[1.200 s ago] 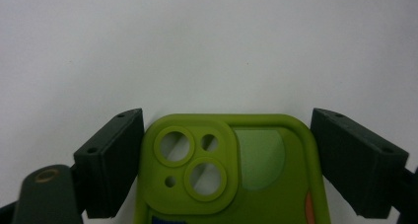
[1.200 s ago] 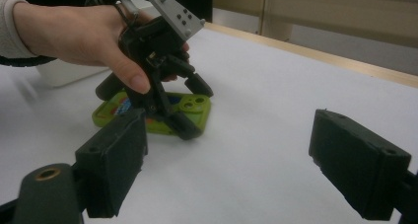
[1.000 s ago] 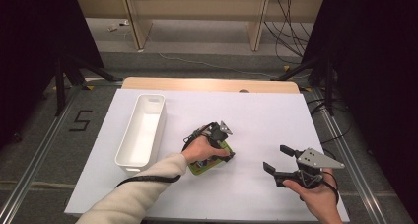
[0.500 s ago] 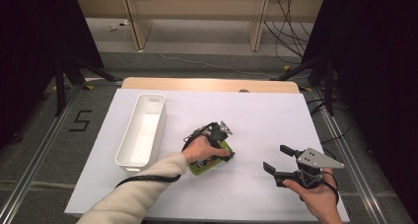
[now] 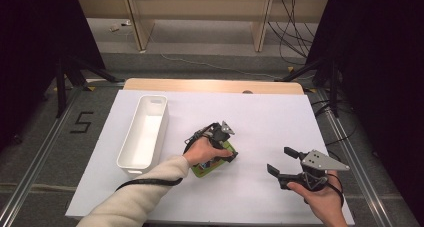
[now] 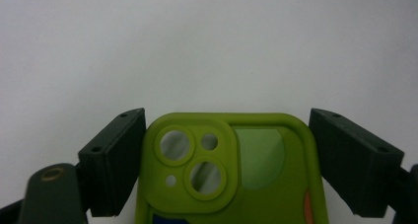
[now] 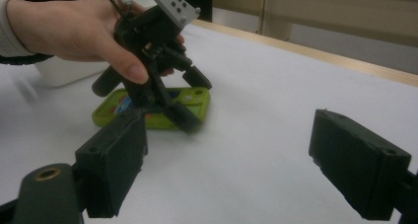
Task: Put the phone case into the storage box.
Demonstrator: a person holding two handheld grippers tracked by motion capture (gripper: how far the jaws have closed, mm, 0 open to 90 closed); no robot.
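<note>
A lime-green phone case (image 5: 206, 170) lies flat on the white table, camera cut-outs facing up. My left gripper (image 5: 226, 153) points down onto its far end, held in a hand with a cream sleeve. In the left gripper view both pads press against the long sides of the case (image 6: 256, 194), so the left gripper (image 6: 226, 130) is shut on it. From the right gripper view I see that left gripper (image 7: 190, 103) straddling the case (image 7: 197, 98). My right gripper (image 5: 281, 160) hovers at the front right, jaws wide open, nothing between them (image 7: 229, 150).
A long white bin (image 5: 145, 132) stands to the left of the case, with nothing visible in it. The white table sheet (image 5: 270, 112) ends at a wooden strip at the back. Dark stands and cables flank the table.
</note>
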